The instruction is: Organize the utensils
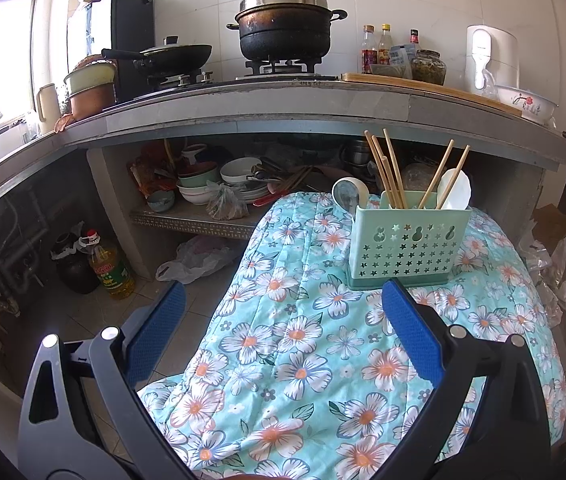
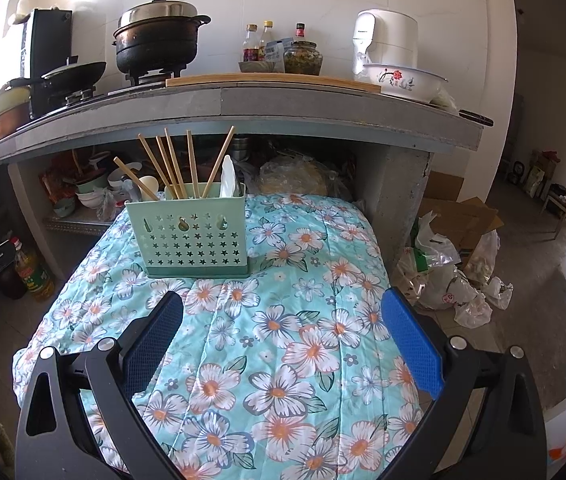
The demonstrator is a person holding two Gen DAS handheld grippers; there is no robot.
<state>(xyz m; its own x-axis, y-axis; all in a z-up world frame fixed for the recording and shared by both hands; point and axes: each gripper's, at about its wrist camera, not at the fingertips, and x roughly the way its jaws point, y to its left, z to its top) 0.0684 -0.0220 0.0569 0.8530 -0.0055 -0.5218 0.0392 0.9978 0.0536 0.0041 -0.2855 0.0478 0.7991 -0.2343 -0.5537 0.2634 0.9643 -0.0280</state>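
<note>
A kitchen counter (image 2: 243, 100) spans the upper frame, carrying a lidded black pot (image 2: 157, 42) upper left and a white bowl (image 2: 403, 78) upper right. Below it, a flowered cloth (image 2: 283, 340) fills the centre. On the cloth stands a mint-green holder (image 2: 191, 236), left of centre in the right wrist view, right of centre in the left. Its chopsticks (image 2: 171, 164) stand upright, fanned, tips down, beside a white spoon (image 2: 229, 176). Both the left gripper (image 1: 283, 308) and right gripper (image 2: 283, 312) are spread wide, empty, over the cloth.
</note>
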